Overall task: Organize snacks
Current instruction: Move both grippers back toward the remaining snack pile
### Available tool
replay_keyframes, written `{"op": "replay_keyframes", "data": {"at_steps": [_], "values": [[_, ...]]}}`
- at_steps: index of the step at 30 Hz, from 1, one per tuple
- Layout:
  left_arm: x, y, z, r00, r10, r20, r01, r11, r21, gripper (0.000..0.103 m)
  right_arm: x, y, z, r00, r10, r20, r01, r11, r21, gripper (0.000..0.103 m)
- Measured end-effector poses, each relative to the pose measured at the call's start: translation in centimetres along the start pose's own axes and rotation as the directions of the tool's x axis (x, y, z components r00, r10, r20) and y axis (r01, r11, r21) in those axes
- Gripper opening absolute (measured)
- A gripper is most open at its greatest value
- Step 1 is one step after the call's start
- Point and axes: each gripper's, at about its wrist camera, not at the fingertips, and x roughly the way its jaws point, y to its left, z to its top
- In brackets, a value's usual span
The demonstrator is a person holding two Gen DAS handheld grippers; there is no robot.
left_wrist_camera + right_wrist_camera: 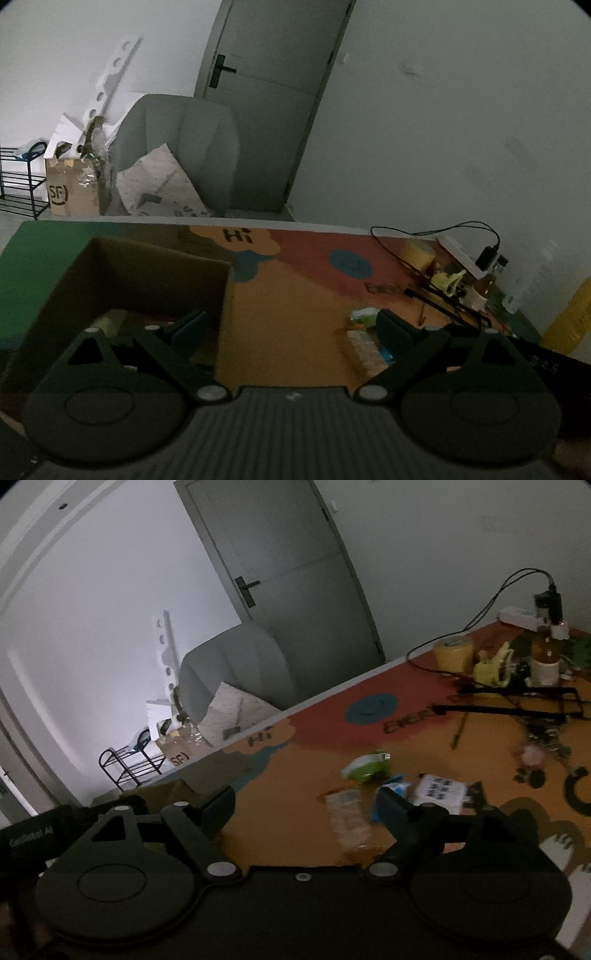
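An open cardboard box [155,273] stands on the colourful table mat [288,295] at the left; something pale lies inside it [110,319]. My left gripper [291,325] is open and empty, its left finger over the box's right wall. Snack packets lie to the right: a green one [364,315] and a clear wafer pack [364,349]. In the right wrist view my right gripper [306,805] is open and empty above the clear pack [347,819], with the green packet [365,766], a blue packet [395,784] and a white printed packet [441,792] just beyond.
A tape roll [452,653], a yellow toy [493,668], a bottle [545,661], black rods [517,701], a pen [458,731] and a charger with cable [550,602] crowd the table's far right. A grey armchair [184,147] and door [266,92] stand behind the table.
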Motion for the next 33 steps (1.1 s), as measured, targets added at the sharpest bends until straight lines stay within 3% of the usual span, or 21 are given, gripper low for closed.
{"op": "replay_keyframes", "data": {"at_steps": [9, 23, 33], "values": [[2.0, -3.1, -0.8, 1.000, -0.022, -0.018, 0.022, 1.000, 0.000, 0.097, -1.1, -4.4, 0.2, 0.999, -0.040, 0.012, 0.039, 0.999, 0.036, 0.084], [6.7, -6.4, -2.3, 0.997, -0.021, -0.068, 0.023, 0.999, 0.024, 0.094, 1.8, -8.4, -0.6, 0.997, -0.072, -0.029, 0.074, 0.993, 0.090, 0.081], [11.3, -7.2, -3.3, 0.992, -0.011, -0.128, 0.013, 1.000, 0.010, 0.078, 5.5, -9.6, -0.9, 0.992, -0.090, -0.091, 0.099, 0.990, 0.099, 0.071]]}}
